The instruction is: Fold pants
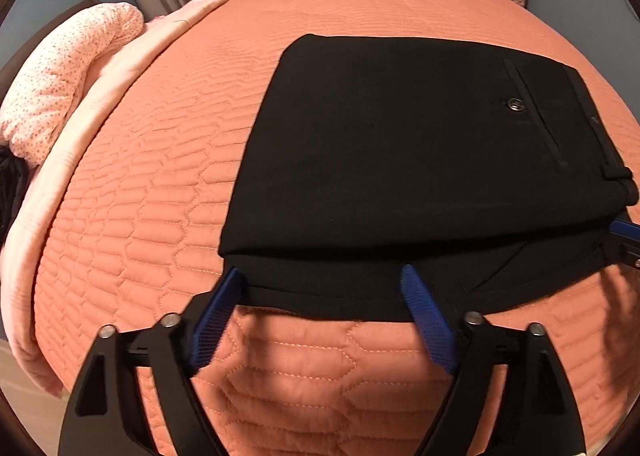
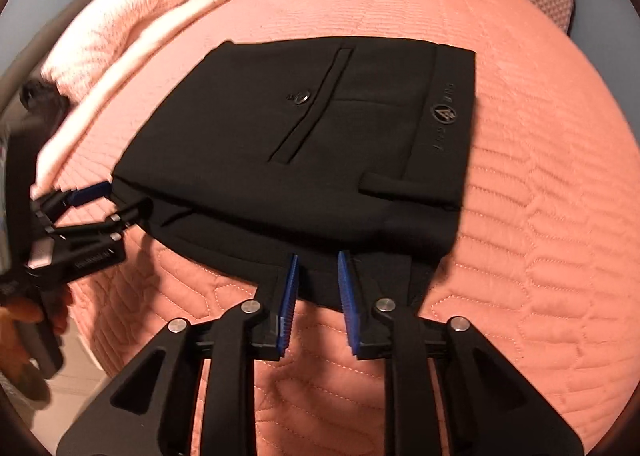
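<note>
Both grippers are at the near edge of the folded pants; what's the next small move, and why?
Probably back both off. The pants lie folded flat on the bedspread, pocket up, and the left gripper and right gripper stand open at the near hem, gripping nothing.

Black pants (image 1: 400, 143) folded into a compact stack, lying flat on the bed, centre-right of the left wrist frame and centre of the right wrist frame. Top layer shows a welt back pocket (image 2: 312, 103) with a button (image 2: 301, 98), the waistband (image 2: 448, 111) with a small logo, and a belt loop. Lower layers stick out along the near edge, unevenly aligned.
</note>
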The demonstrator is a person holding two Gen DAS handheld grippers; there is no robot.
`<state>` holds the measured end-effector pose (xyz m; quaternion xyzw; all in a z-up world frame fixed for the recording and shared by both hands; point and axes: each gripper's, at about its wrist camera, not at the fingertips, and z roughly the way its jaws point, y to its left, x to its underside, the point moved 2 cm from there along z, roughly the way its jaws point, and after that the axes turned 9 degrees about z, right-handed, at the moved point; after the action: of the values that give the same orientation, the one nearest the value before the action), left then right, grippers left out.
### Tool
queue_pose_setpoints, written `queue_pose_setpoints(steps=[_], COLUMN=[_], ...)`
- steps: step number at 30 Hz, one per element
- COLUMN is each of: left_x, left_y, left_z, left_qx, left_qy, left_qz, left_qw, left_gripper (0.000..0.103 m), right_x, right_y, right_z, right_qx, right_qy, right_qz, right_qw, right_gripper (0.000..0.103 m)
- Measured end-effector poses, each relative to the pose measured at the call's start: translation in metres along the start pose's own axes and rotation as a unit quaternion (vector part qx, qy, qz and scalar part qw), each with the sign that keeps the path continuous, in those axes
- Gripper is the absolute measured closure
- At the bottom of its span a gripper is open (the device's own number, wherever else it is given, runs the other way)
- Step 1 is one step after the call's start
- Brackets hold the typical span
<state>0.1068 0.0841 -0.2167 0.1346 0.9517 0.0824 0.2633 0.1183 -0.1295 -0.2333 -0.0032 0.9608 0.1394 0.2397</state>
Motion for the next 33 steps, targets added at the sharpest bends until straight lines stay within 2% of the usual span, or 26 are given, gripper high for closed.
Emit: queue_pose_setpoints(steps=[2, 5, 7, 10, 13, 14, 16, 19, 23, 24, 25, 26, 27, 28, 33], left_x=[0.000, 0.005, 0.007, 0.012, 0.022, 0.028, 0.032, 0.030, 0.014, 0.010, 0.007, 0.005, 0.002, 0.000, -0.010], left_y=[0.008, 0.032, 0.039, 0.042, 0.046, 0.048, 0.053, 0.052, 0.038, 0.033, 0.030, 0.023, 0.021, 0.017, 0.005], left_z=[0.010, 0.022, 0.019, 0.008, -0.004, -0.013, -0.023, -0.055, -0.093, -0.098, -0.105, -0.111, -0.114, -0.117, -0.125], left_qx=[0.008, 0.084, 0.100, 0.064, 0.035, 0.024, -0.002, -0.046, -0.077, -0.083, -0.085, -0.084, -0.080, -0.072, -0.040], left_qy=[0.006, 0.028, 0.030, 0.030, 0.035, 0.036, 0.036, 0.008, -0.036, -0.046, -0.055, -0.062, -0.066, -0.069, -0.069], left_qz=[-0.019, -0.082, -0.087, -0.055, -0.030, -0.028, -0.017, 0.016, 0.052, 0.057, 0.059, 0.056, 0.051, 0.045, 0.021], left_qw=[0.9998, 0.9927, 0.9907, 0.9960, 0.9983, 0.9987, 0.9992, 0.9988, 0.9950, 0.9938, 0.9931, 0.9929, 0.9933, 0.9940, 0.9966], left_gripper=[0.005, 0.005, 0.005, 0.008, 0.009, 0.009, 0.009, 0.009, 0.008, 0.008, 0.008, 0.008, 0.008, 0.008, 0.007], right_x=[0.003, 0.004, -0.001, 0.008, 0.021, 0.027, 0.034, 0.039, 0.036, 0.034, 0.031, 0.028, 0.027, 0.025, 0.015], right_y=[0.002, 0.009, 0.004, -0.001, -0.016, -0.027, -0.042, -0.047, -0.029, -0.024, -0.016, -0.003, 0.007, 0.013, 0.047], right_z=[0.000, -0.001, -0.002, -0.010, -0.012, -0.017, -0.034, -0.062, -0.088, -0.095, -0.099, -0.103, -0.105, -0.107, -0.103], right_qx=[0.006, 0.008, 0.005, 0.025, 0.098, 0.109, 0.120, 0.130, 0.102, 0.095, 0.090, 0.085, 0.081, 0.078, 0.049], right_qy=[0.001, 0.003, 0.007, 0.015, 0.034, 0.038, 0.033, 0.012, -0.017, -0.026, -0.036, -0.052, -0.065, -0.073, -0.098], right_qz=[-0.012, -0.020, -0.016, -0.021, -0.016, -0.003, 0.030, 0.043, 0.052, 0.051, 0.049, 0.047, 0.043, 0.040, 0.019], right_qw=[1.000, 1.000, 1.000, 0.999, 0.994, 0.993, 0.992, 0.990, 0.993, 0.994, 0.994, 0.994, 0.994, 0.993, 0.994], right_gripper=[0.086, 0.086, 0.086, 0.086, 0.082, 0.082, 0.082, 0.081, 0.080, 0.077, 0.064, 0.057, 0.041, 0.030, 0.014])
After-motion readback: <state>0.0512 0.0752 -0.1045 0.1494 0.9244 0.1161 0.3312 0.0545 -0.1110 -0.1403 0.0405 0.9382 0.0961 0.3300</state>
